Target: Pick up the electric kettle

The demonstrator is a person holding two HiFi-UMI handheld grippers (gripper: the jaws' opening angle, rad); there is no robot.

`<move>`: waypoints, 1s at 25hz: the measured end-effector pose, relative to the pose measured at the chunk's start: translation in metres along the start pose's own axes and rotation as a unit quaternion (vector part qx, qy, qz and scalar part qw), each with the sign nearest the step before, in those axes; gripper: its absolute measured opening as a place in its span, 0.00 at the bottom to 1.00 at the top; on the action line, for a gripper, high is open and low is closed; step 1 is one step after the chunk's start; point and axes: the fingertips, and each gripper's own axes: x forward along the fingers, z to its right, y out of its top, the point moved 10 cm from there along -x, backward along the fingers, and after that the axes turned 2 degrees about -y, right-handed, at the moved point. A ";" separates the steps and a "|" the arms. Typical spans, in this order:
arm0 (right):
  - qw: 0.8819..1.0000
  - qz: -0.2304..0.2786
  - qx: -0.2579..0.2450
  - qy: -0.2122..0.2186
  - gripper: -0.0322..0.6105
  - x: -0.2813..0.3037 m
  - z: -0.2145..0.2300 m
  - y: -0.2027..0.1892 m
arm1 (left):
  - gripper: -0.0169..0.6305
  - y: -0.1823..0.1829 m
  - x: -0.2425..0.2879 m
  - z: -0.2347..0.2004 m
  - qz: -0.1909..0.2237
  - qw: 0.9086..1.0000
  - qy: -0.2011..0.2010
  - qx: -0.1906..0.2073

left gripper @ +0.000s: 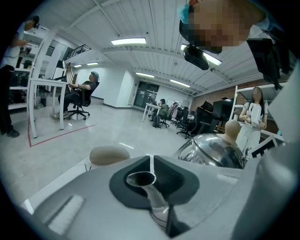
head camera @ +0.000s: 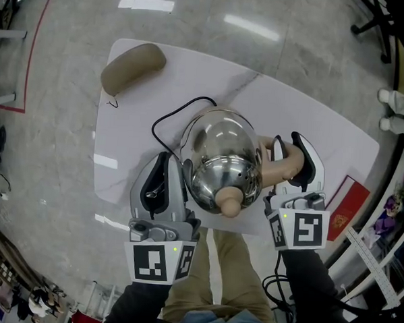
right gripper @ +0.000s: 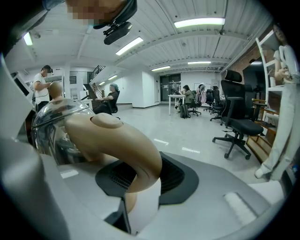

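Note:
The electric kettle (head camera: 222,158) has a glass and steel body, a beige handle (head camera: 284,165) and a beige lid knob (head camera: 231,203). It sits between my two grippers over the white table (head camera: 325,123), lid tipped toward me. My left gripper (head camera: 175,176) is shut on the kettle's steel spout (left gripper: 143,180), which shows between its jaws in the left gripper view (left gripper: 154,199). My right gripper (head camera: 290,161) is shut on the handle (right gripper: 117,140), which arches up from between its jaws (right gripper: 138,197). Whether the kettle's base touches the table is hidden.
A black cord (head camera: 170,119) loops on the table behind the kettle. A beige cushion (head camera: 133,66) lies at the table's far left corner. A red booklet (head camera: 345,205) lies at the right edge. Office chairs (right gripper: 236,129) and seated people are farther off.

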 end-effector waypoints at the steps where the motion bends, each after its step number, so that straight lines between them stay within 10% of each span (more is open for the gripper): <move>1: 1.000 0.003 0.000 -0.001 0.29 -0.002 0.000 0.003 | 0.06 0.003 -0.002 0.001 0.002 1.000 -0.001 0.001; 25: 0.999 0.032 -0.005 -0.001 0.28 -0.033 -0.002 0.033 | 0.06 0.033 -0.030 0.017 0.019 1.000 0.002 0.009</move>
